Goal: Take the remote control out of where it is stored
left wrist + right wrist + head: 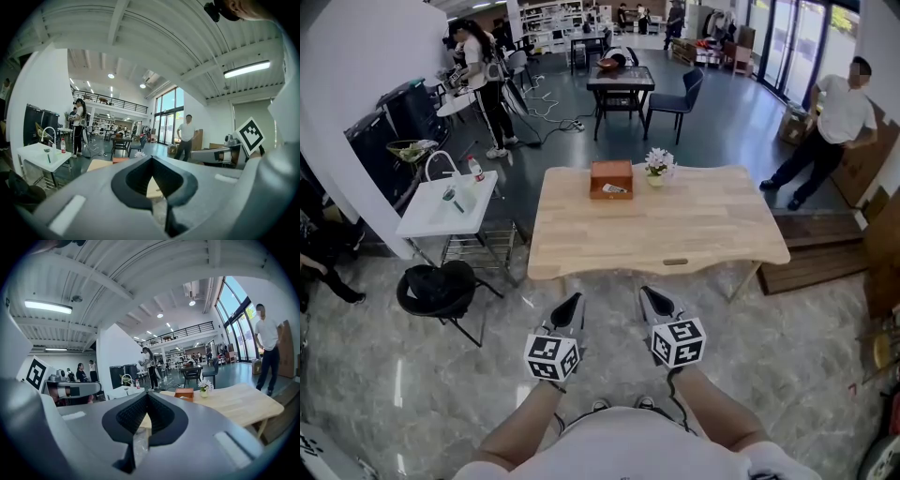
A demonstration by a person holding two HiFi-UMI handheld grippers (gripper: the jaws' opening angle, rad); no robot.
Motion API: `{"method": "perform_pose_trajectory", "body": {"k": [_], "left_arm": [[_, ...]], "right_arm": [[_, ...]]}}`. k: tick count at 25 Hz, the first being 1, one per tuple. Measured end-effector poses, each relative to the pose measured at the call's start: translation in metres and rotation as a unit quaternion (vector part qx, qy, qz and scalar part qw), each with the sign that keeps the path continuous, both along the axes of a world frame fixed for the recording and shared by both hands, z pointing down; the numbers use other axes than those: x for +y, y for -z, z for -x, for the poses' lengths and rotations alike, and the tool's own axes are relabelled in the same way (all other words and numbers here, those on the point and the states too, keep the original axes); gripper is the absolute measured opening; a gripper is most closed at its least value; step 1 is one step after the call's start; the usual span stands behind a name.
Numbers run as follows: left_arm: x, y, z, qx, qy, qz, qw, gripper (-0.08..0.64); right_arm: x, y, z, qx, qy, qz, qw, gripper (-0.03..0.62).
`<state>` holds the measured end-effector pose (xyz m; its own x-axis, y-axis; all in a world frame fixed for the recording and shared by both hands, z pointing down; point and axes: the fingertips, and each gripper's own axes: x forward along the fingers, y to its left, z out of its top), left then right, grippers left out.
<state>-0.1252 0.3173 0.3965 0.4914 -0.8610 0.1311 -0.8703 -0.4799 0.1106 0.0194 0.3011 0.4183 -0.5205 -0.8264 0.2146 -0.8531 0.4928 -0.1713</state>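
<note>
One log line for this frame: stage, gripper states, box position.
stage: pre-approach | left gripper: shut, empty | right gripper: shut, empty | both short of table | wooden box: far table edge, beside flower pot, untouched

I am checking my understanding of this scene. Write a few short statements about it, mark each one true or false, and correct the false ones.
1. The brown wooden box stands on the light wooden table. True.
2. The left hand-held gripper is gripping the box. False: it is held short of the table's near edge, with its jaws together on nothing.
3. The small vase of white flowers stands beside the box, to its right in the head view. True.
4. The right hand-held gripper has its jaws wide apart. False: its jaws are together, with nothing between them.
</note>
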Motion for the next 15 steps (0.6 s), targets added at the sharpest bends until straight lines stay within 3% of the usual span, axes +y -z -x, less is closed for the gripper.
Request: {"method": "perform_pose_trajectory", "body": {"k": [15], "left_arm": [[-0.003,-0.006,0.053,0.008,-0.008,-0.006,0.9999,0.000]], "right_arm": [[0.001,-0.004,0.047,0.013,-0.026,-0.001,1.000,0.028]]}}
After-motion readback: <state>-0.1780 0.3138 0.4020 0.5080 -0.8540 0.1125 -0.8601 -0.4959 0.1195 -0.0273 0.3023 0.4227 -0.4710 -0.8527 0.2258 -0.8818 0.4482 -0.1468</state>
